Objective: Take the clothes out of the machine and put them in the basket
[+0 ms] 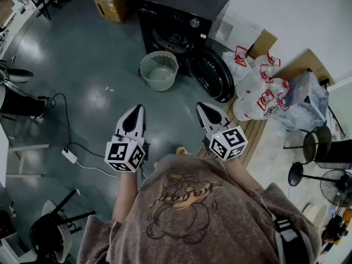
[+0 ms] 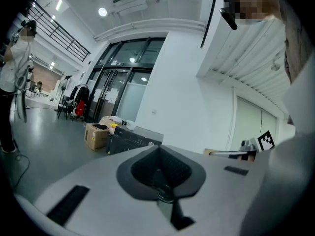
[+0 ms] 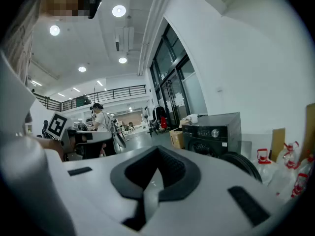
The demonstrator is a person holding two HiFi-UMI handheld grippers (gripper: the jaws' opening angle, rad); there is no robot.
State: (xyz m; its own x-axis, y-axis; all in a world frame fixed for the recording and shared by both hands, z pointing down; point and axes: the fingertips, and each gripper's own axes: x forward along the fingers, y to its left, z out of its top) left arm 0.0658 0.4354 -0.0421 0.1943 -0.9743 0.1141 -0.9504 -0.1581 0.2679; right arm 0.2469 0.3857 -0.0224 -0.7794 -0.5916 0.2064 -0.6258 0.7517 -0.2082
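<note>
A black washing machine (image 1: 177, 16) stands at the far side of the floor, its round door (image 1: 211, 75) swung open to the right. The drum opening is dark and I make out no clothes in it. A pale green basket (image 1: 159, 70) sits on the floor just left of the door and looks empty. My left gripper (image 1: 134, 115) and right gripper (image 1: 207, 112) are held side by side well short of the machine, both shut with nothing between the jaws. The machine (image 2: 132, 139) shows past the left gripper (image 2: 160, 175). It also appears (image 3: 212, 133) beyond the right gripper (image 3: 156, 175).
A cardboard box (image 1: 113, 3) sits left of the machine. White bags with red handles (image 1: 256, 87) are piled to its right. A power strip (image 1: 70, 155) with cable lies on the floor at left. Stools (image 1: 316, 144) and a fan (image 1: 336, 187) stand at right. People (image 3: 98, 114) are far off.
</note>
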